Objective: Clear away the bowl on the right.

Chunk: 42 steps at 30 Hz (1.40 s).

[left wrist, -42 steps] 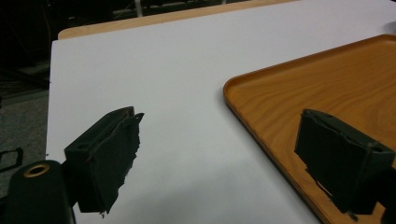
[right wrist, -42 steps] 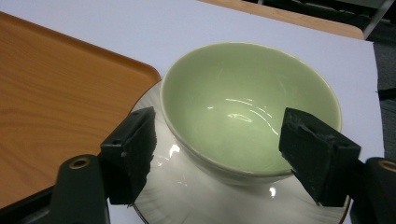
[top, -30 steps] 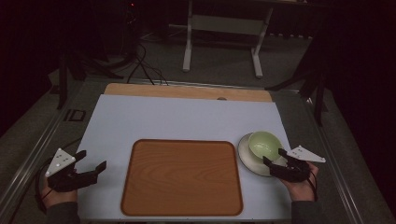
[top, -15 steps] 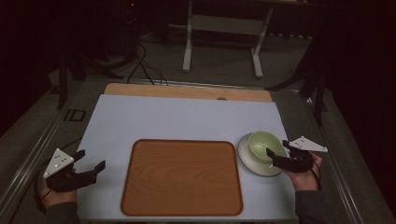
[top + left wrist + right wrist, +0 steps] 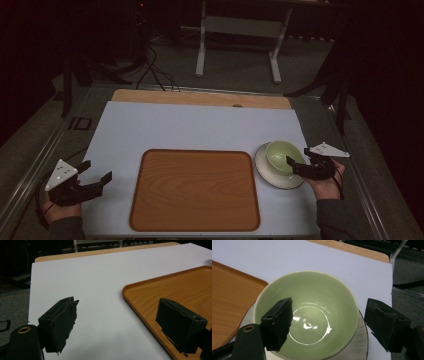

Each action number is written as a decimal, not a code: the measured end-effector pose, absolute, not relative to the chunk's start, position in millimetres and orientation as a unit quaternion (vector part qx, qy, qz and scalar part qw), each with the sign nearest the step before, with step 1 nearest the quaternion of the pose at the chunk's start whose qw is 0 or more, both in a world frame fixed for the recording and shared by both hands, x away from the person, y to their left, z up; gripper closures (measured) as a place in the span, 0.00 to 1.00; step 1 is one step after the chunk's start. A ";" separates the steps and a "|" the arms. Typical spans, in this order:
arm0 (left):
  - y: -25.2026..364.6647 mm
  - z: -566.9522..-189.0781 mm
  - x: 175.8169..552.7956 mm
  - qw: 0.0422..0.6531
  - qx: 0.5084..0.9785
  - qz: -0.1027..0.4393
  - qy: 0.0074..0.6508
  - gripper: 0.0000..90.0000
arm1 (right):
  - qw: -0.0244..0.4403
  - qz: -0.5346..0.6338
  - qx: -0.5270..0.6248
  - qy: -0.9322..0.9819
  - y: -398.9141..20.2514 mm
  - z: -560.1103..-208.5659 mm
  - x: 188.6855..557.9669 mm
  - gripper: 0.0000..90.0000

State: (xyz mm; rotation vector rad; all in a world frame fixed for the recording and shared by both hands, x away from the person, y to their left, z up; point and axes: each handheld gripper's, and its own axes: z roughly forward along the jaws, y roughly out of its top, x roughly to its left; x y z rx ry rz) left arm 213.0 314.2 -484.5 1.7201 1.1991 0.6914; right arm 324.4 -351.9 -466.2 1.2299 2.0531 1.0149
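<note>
Pale green and glossy, the bowl (image 5: 281, 155) sits on a white saucer (image 5: 272, 179) on the table (image 5: 200, 127), just to the right of the wooden tray (image 5: 195, 190). The right gripper (image 5: 295, 166) is at the bowl's near right rim with its jaws spread wide; in the right gripper view one jaw hangs over the bowl's hollow and the other stands outside the wall, so the rim lies between them, but nothing is pinched yet. The left gripper (image 5: 97, 175) waits well apart at the table's left edge, jaws also released and holding nothing, beside the tray's left border. The tray is bare. Judged from this, the work is barely begun: the grasp on the bowl has yet to close, and any lifting or carrying to the tray is still to come.
</note>
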 end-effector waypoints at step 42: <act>316.8 -483.6 210.0 0.455 0.686 0.288 0.490 0.19 | 0.160 0.323 0.554 0.751 -368.2 -489.8 366.3 0.82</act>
